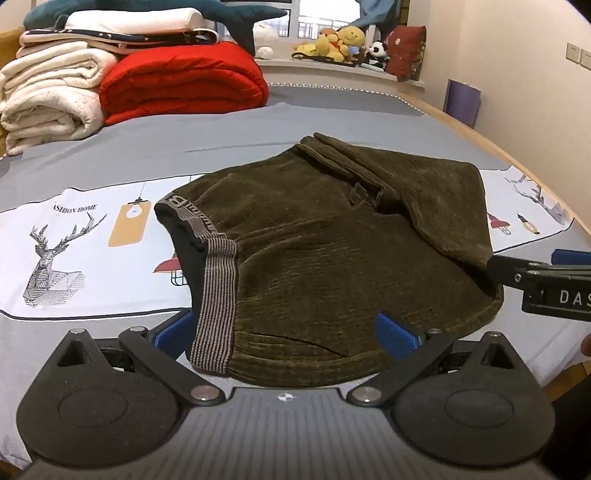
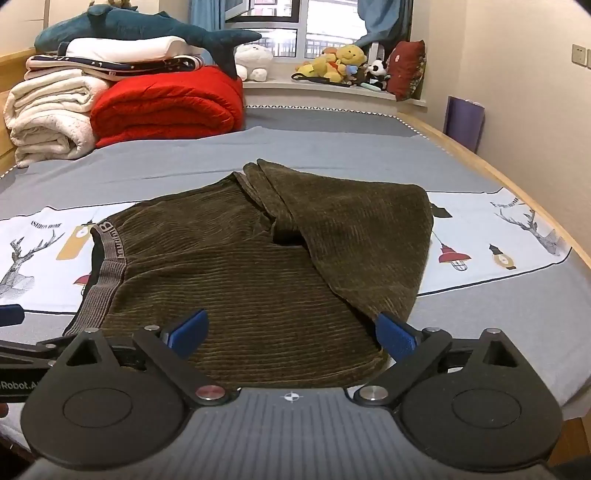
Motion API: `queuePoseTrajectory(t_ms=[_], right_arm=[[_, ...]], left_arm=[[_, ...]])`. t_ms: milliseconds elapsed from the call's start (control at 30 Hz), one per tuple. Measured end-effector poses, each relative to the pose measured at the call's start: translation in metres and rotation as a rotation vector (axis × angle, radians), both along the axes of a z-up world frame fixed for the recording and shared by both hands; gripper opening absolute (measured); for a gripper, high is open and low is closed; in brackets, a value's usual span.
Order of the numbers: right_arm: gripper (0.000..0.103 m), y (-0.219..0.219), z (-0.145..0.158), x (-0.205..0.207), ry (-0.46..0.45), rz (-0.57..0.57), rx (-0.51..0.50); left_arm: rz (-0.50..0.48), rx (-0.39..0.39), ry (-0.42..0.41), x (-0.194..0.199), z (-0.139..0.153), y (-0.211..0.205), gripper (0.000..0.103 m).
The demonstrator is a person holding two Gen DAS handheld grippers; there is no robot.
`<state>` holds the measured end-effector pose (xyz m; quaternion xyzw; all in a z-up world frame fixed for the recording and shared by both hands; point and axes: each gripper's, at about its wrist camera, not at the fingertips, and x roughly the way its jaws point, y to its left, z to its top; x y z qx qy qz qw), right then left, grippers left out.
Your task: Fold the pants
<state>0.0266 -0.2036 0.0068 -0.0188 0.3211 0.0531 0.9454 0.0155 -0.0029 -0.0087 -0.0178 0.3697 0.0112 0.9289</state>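
Olive-brown corduroy pants (image 1: 314,258) (image 2: 258,266) lie on the bed sheet (image 1: 74,240), legs doubled back over the seat on the right side. The grey striped waistband (image 1: 218,302) (image 2: 105,280) faces left. My left gripper (image 1: 286,334) stands open over the pants' near edge, the waistband corner lying between its blue pads (image 1: 397,338) without being pressed. My right gripper (image 2: 291,334) is open too, straddling the near right part of the pants where the folded leg ends. In the left wrist view, the right gripper's body (image 1: 546,284) shows at the right edge.
A red quilt (image 1: 184,81), white blankets (image 1: 51,99) and a plush shark (image 2: 147,29) are stacked at the bed's far left. Plush toys (image 2: 340,62) and a red cushion (image 2: 406,70) sit on the window sill. The wooden bed rail (image 2: 498,173) runs along the right.
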Motion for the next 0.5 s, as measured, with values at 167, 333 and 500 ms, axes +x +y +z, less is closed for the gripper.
queuePoseTrajectory(t_ms=[167, 333, 500], right_arm=[[0.095, 0.0014, 0.0002, 0.0012, 0.009, 0.011, -0.008], [0.095, 0.0023, -0.0005, 0.0007, 0.009, 0.009, -0.008], [0.095, -0.0002, -0.0001, 0.0007, 0.008, -0.004, -0.004]], left_arm=[[-0.013, -0.005, 0.0, -0.0019, 0.0002, -0.0016, 0.103], [-0.02, -0.012, 0.005, -0.0029, 0.0013, -0.0013, 0.103], [-0.021, -0.012, 0.007, -0.0037, 0.0015, -0.0012, 0.103]])
